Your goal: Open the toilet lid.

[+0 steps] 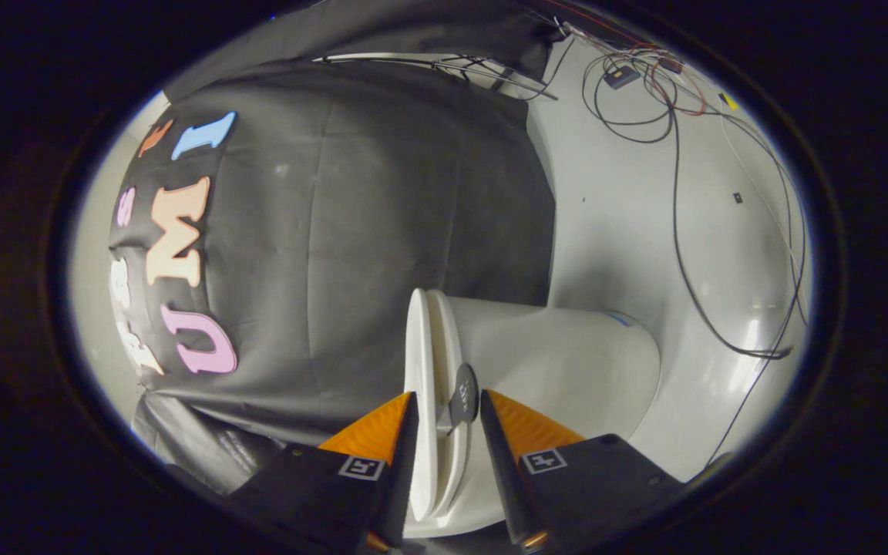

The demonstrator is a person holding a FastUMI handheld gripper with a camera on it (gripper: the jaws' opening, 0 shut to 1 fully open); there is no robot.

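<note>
Black cloth (382, 231) hangs as the booth wall beyond our gripper (448, 405), and a pale floor (613, 200) runs alongside it; the whole scene sits rolled on its side in the gripper view.

We count one toilet (567, 354), white, with its lid (417, 339) and seat (444, 347) stacked close together, two thin rims edge-on just ahead of us. One small dark round tab (465, 395) sits at the rim edge, between the fingertips; it carries faint writing that is too small for us to read. Each of our two fingers bears one square black-and-white marker (361, 466) on its body.

Our fingers stand spread, one on each side of the stacked rims. The one on the cloth side lies close against the lid's outer face; the other stands clear of the rims on the bowl side, with a gap between. We cannot tell whether either finger actually touches the lid. Nothing is pinched.

Several thin cables (675, 200) loop across the floor beyond the toilet, and one small dark box (620, 75) lies among them, next to a bit of yellow tape (729, 100). A bare strip of floor lies between the toilet and the cloth's edge. The bowl's curved side takes up the space past the bowl-side finger.
</note>
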